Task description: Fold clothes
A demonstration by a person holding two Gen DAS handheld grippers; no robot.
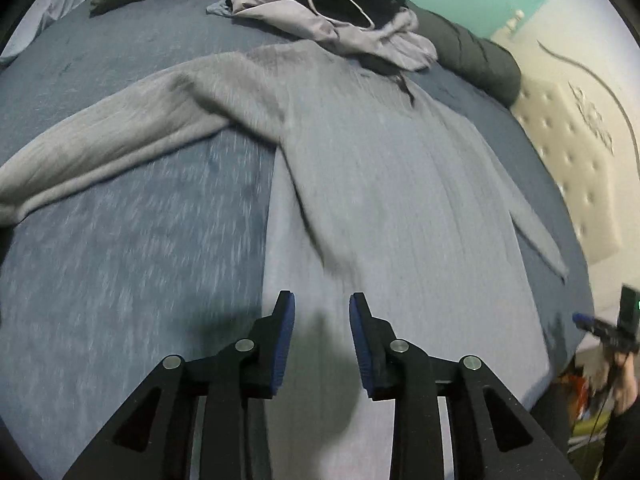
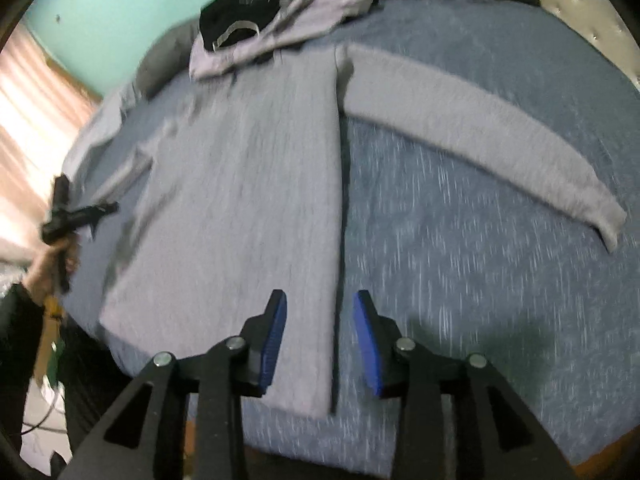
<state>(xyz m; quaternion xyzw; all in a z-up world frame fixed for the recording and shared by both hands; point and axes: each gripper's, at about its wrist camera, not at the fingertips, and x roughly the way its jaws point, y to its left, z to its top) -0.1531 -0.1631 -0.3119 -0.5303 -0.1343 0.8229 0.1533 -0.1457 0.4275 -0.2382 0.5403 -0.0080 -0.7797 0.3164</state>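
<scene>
Grey sweater (image 1: 380,168) lies flat on the bed (image 1: 140,260), sleeves out; soft, limp knit, likely light. Best pinched at hem corners. Left tongs (image 1: 322,314) and right tongs (image 2: 320,312) open, empty

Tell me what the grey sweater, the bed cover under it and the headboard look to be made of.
Grey sweater: soft knit, probably wool or cotton blend; faint lengthwise ribs, matte, fuzzy sleeves.
Bed cover: blue heathered fabric, likely jersey or flannel; pale flecks, no sheen.
Headboard: cream padded upholstery, perhaps faux leather; buttoned tufts, slight gloss.
</scene>
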